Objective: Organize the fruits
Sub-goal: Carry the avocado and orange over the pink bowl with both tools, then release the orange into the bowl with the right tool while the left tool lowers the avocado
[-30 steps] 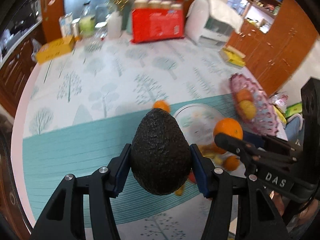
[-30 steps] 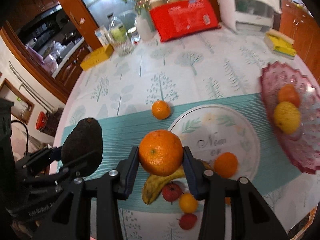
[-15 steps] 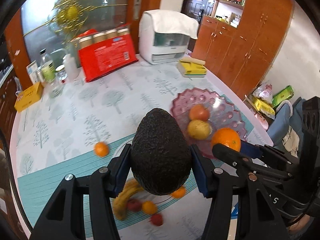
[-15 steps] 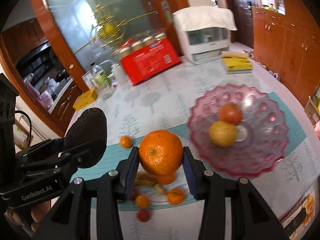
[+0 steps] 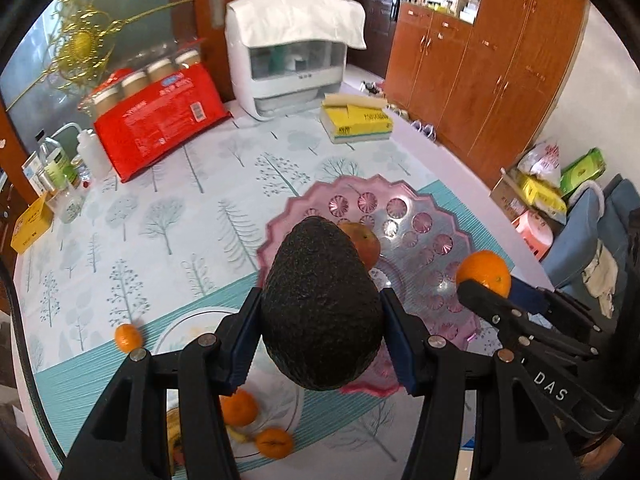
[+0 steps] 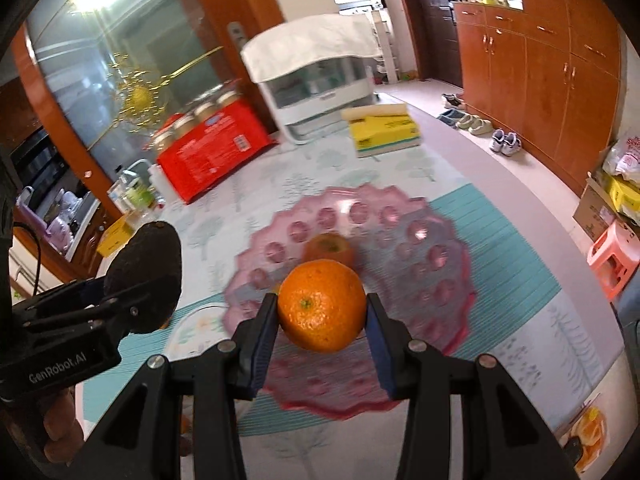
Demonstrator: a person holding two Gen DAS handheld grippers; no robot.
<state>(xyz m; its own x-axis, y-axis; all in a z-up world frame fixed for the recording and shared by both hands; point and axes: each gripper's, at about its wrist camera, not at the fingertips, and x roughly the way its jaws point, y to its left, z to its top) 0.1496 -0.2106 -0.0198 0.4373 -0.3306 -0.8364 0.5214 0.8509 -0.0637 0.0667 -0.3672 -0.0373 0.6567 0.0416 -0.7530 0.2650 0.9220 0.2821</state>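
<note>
My left gripper (image 5: 320,324) is shut on a dark avocado (image 5: 320,304) and holds it above the near rim of the pink glass fruit bowl (image 5: 404,216). My right gripper (image 6: 322,318) is shut on a large orange (image 6: 322,306), held over the same bowl (image 6: 436,256). A reddish fruit (image 5: 364,240) lies in the bowl, partly hidden by the avocado; it also shows in the right wrist view (image 6: 328,248). The orange (image 5: 484,272) and the avocado (image 6: 146,272) each show in the other view.
A white plate (image 5: 176,328) with small oranges (image 5: 238,406) and a banana lies at lower left. One small orange (image 5: 127,338) sits on the teal mat. A red package (image 5: 160,120), a white appliance (image 5: 292,60), yellow sponges (image 5: 356,122) and bottles (image 5: 60,168) stand at the back.
Both grippers have moved right, from over the white plate to over the pink bowl, each still holding its fruit. The bowl is now close and central.
</note>
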